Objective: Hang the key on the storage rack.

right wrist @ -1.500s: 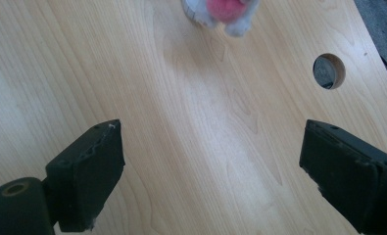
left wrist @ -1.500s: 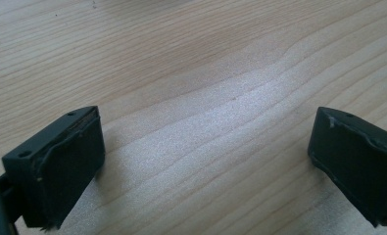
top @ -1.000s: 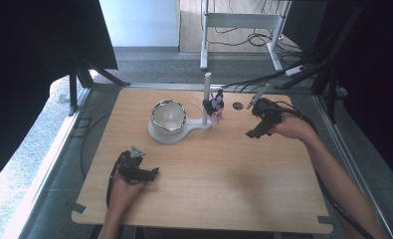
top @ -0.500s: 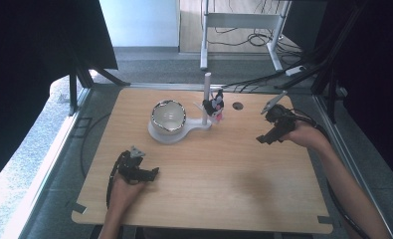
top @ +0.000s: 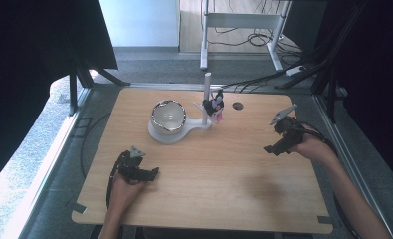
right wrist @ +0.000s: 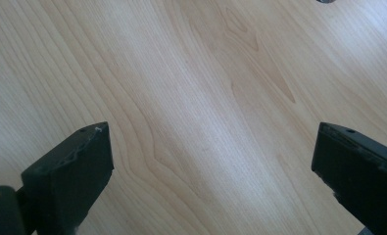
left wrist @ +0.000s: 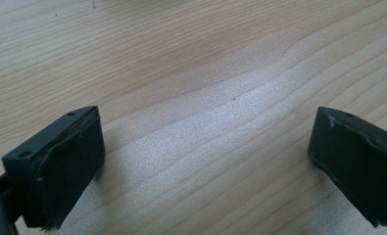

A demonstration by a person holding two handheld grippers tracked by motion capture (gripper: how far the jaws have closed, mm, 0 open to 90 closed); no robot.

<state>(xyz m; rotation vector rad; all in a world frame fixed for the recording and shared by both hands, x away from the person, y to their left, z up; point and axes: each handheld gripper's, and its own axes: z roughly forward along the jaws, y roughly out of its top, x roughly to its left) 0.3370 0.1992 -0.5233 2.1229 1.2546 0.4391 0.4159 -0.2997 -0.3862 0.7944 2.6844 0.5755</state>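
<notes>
Withdrawn from the toy figure (top: 214,105) hanging on the white stand (top: 205,99), my right gripper (top: 272,148) has just been opening, empty above bare table (top: 224,194); left gripper (top: 153,174) rests spread; hanging looks finished, next parking.

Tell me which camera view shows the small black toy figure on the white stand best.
The high view. There the toy figure hangs beside the upright post of the white stand, next to the shiny bowl, well clear of both grippers. The left gripper view and right gripper view look down on bare wood between open jaws, so they add nothing about it.
</notes>
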